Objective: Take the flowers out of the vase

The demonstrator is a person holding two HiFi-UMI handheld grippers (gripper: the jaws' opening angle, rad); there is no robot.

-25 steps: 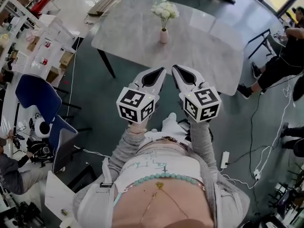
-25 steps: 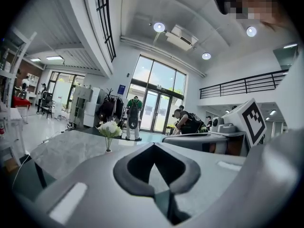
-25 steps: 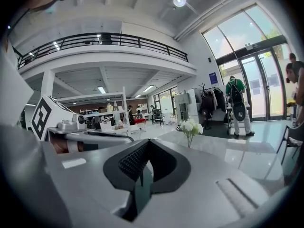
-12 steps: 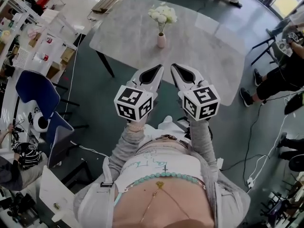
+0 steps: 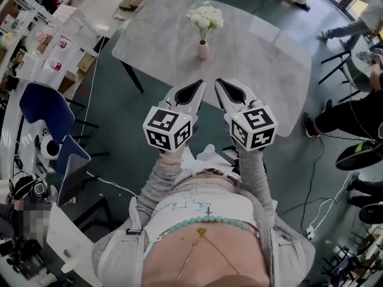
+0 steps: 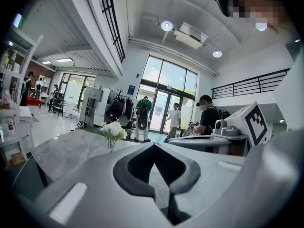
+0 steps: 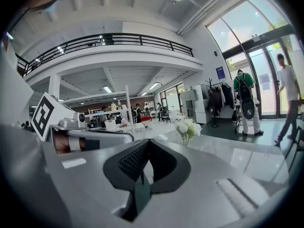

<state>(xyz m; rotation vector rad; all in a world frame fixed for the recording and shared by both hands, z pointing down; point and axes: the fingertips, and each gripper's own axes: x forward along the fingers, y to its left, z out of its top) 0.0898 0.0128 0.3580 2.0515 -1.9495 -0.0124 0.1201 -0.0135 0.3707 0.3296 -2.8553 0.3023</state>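
A bunch of white flowers (image 5: 205, 18) stands upright in a small pink vase (image 5: 203, 50) on the grey marble table (image 5: 251, 58). Both grippers hover side by side short of the table's near edge, well apart from the vase. My left gripper (image 5: 198, 86) is shut with nothing in it, and my right gripper (image 5: 221, 85) is shut and empty too. In the left gripper view the flowers (image 6: 113, 130) stand beyond the jaws (image 6: 154, 147) to the left. In the right gripper view the flowers (image 7: 187, 127) show past the jaws (image 7: 148, 144) to the right.
A blue chair (image 5: 45, 119) and cluttered desks (image 5: 54, 46) stand at the left. People (image 5: 353, 109) sit or stand at the right, with cables (image 5: 323, 196) on the floor. In the left gripper view, people (image 6: 142, 118) stand by the glass doors beyond the table.
Both grippers have drifted a little toward the table, still shut. The table and vase sit slightly lower in the head view, and the people at the right have shifted.
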